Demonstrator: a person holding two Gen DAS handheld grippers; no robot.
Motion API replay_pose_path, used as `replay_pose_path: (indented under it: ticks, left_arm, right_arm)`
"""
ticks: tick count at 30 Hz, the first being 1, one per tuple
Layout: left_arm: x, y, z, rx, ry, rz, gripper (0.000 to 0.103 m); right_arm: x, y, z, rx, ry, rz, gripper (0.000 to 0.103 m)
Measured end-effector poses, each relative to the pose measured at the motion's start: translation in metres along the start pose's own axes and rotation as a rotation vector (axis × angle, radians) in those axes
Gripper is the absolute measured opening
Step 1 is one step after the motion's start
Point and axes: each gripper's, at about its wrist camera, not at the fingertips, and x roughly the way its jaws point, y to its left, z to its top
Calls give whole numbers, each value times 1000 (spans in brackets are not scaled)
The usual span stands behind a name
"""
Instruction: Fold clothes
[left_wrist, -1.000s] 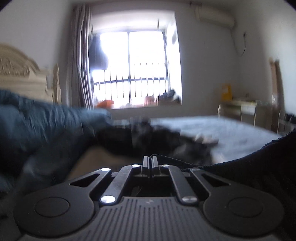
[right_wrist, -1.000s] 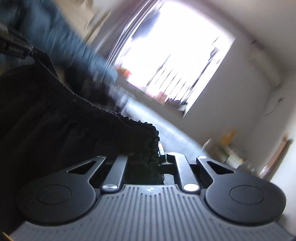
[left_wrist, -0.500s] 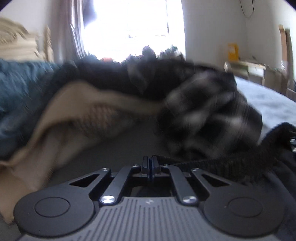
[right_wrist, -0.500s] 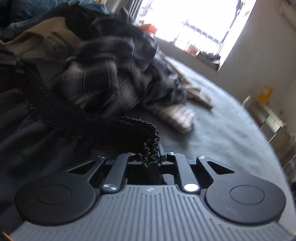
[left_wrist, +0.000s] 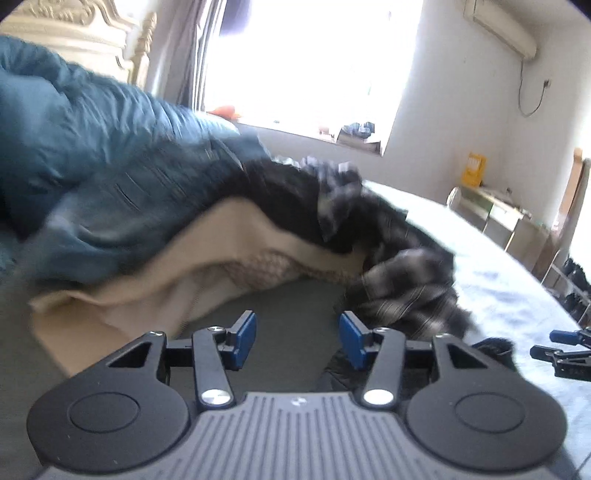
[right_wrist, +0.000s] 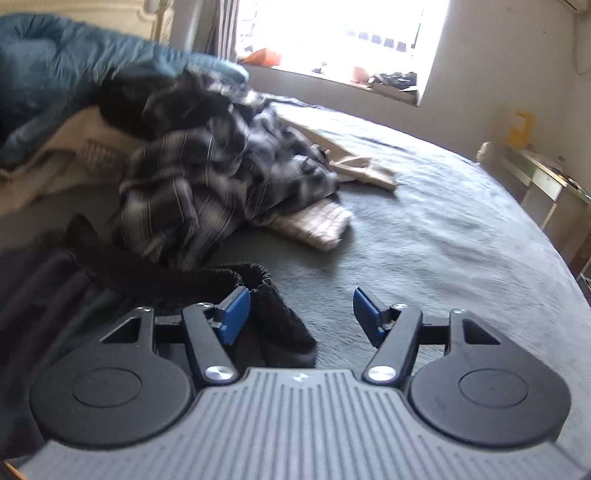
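A black garment with a gathered elastic waistband (right_wrist: 162, 277) lies on the grey bed (right_wrist: 443, 229), its end just in front of my right gripper (right_wrist: 301, 308). That gripper's jaws are opening, with the waistband's corner lying loose by the left pad. My left gripper (left_wrist: 297, 338) is also opening, over bare bed sheet with nothing between its pads; a bit of the black garment (left_wrist: 495, 347) shows to its right. The right gripper's fingertips (left_wrist: 565, 349) appear at the left wrist view's right edge.
A heap of clothes lies ahead: a black-and-white plaid shirt (right_wrist: 207, 177), a beige garment (left_wrist: 177, 280) and a knitted beige piece (right_wrist: 314, 225). A blue duvet (left_wrist: 74, 147) fills the left. A desk (left_wrist: 509, 218) stands by the right wall under a bright window.
Both grippers have let go of the black waistband and their jaws have spread apart. The garment now rests on the bed. The left gripper has pulled back from the clothes heap.
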Motion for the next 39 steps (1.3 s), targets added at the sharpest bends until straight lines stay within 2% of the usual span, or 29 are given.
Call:
replay_pose_path:
  ticks: [3,6,9,12,15,18,21,23,26,29,34,39]
  left_arm:
    - [-75,2,16,53,-64,42,52]
    - [-157,6,30,97,-119,90,55]
    - [-224,17,32,101,-103,112,61]
    - [-255,31,3,75,4,102,61]
    - [-254,44,-55,57,124,60,61]
    - [-232,53,-126,17,231,5,57]
    - [-210,65,-182,-63,306,-34,48]
    - [-201,72,-209,-89,315,-36,43]
    - [-195,75,-229,-58,304,-41,41]
    - [-201,72,-231,18,282,-51,39]
    - [-209,69,-238,91,294,-66,30]
    - [-212,65,-245,93,288,-46,21]
  right_arm:
    - [-31,-3,6,40,-40,36,62]
    - [-78,6,9,64,-90,102,63]
    - [-113,14,6,85,-131,180,64]
    - [-142,27,-1,133,-131,299,64]
    - [-155,44,-12,192,-84,430,64]
    - [-154,70,-26,251,4,544,64]
    - [-147,103,-41,256,88,581,64]
    - [-142,122,-51,265,141,600,63]
    - [-150,143,-75,309,200,672,62]
    - [-174,153,-111,334,239,721,62]
    - [-211,150,-184,424,338,702,62]
    - [-215,157,-235,561,426,727,62]
